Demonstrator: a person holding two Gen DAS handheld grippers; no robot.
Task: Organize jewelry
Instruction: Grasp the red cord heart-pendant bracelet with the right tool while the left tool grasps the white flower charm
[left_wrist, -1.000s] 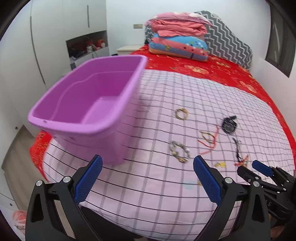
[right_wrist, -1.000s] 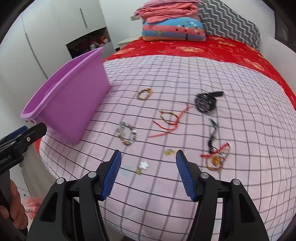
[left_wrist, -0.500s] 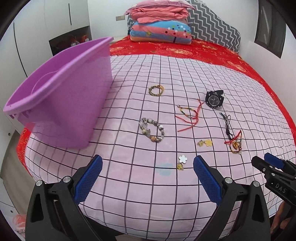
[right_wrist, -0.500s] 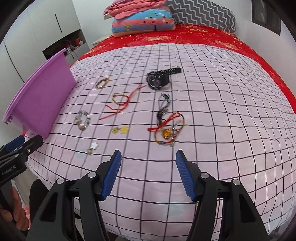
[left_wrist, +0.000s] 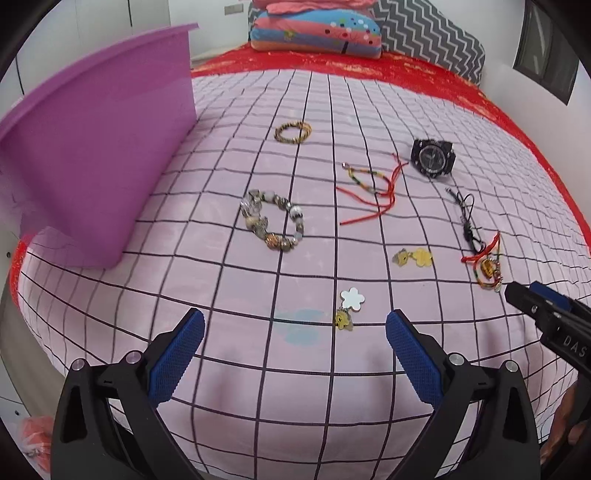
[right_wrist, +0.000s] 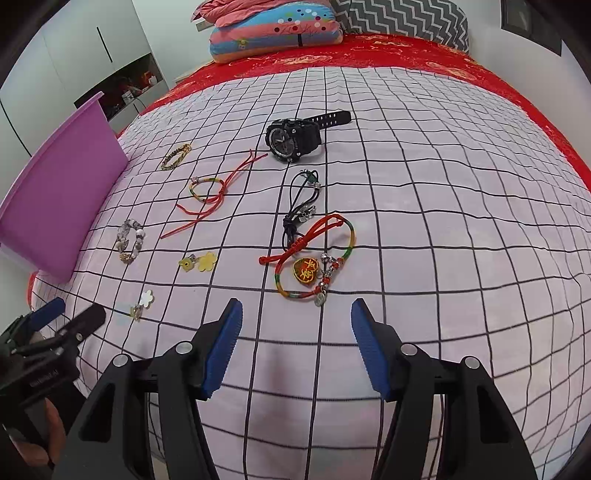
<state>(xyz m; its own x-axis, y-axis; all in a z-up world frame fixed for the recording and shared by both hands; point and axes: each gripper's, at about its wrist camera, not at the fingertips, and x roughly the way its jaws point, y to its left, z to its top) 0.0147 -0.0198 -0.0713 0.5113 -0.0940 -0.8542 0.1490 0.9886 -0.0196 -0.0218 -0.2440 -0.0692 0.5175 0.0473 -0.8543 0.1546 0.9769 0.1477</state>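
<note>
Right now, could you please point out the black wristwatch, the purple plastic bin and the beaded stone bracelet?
black wristwatch (right_wrist: 286, 142), right wrist view, on its dial.
purple plastic bin (left_wrist: 96, 147), left wrist view, on its side wall.
beaded stone bracelet (left_wrist: 258, 223), left wrist view, on a near-left bead.

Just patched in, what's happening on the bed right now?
A person holds two tools over a checked bedspread strewn with jewelry; nothing is picked up yet. The left tool is open above a small flower charm. The right tool is open just short of a red cord bracelet with a gold pendant. A black watch, a beaded bracelet and other pieces lie loose. The purple bin stands at the left.
</note>
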